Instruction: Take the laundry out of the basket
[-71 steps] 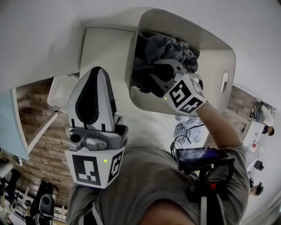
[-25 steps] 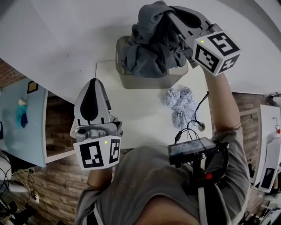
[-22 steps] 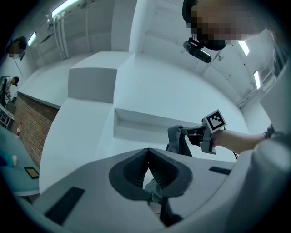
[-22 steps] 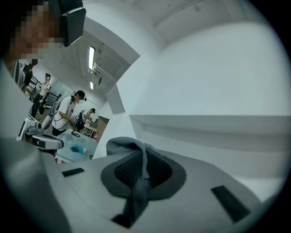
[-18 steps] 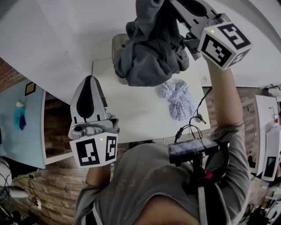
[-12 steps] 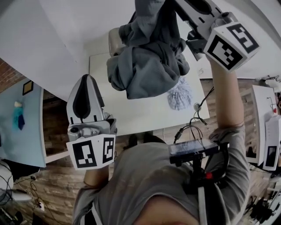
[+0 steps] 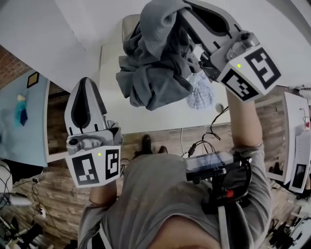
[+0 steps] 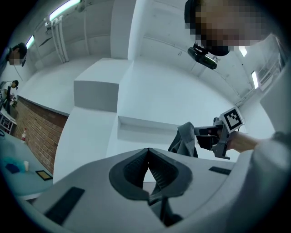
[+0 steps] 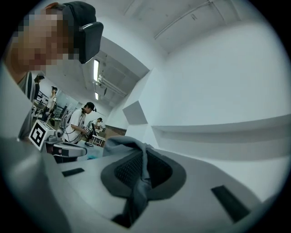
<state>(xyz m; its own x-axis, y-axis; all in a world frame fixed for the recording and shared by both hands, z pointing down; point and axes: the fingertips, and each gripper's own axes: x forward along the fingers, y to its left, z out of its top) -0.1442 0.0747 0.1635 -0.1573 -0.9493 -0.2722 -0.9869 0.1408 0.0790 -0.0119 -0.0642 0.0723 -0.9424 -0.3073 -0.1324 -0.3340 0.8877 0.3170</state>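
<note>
A bulky grey garment (image 7: 154, 65) hangs in the air above the white table (image 7: 146, 119), bunched and drooping in folds. My right gripper (image 7: 181, 10) is shut on its top edge; in the right gripper view the grey cloth (image 9: 142, 170) runs pinched between the ribbed pads. Only a beige corner of the basket (image 7: 128, 23) shows behind the garment at the top. My left gripper (image 7: 83, 80) is held low at the left, off the table's near edge, shut with nothing in it. The left gripper view shows its tips (image 8: 148, 150) meeting, with the hanging garment (image 8: 185, 140) beyond.
A crumpled pale blue-and-white cloth (image 7: 200, 91) lies on the table under the garment's right side. Cables and a device hang at the person's chest (image 7: 214, 168). A light blue table (image 7: 22, 114) stands at the left. People stand far off (image 9: 84, 120).
The right gripper has lifted the grey garment out of the basket and carried it toward the person over the table. The left gripper has drifted down and left, staying shut.
</note>
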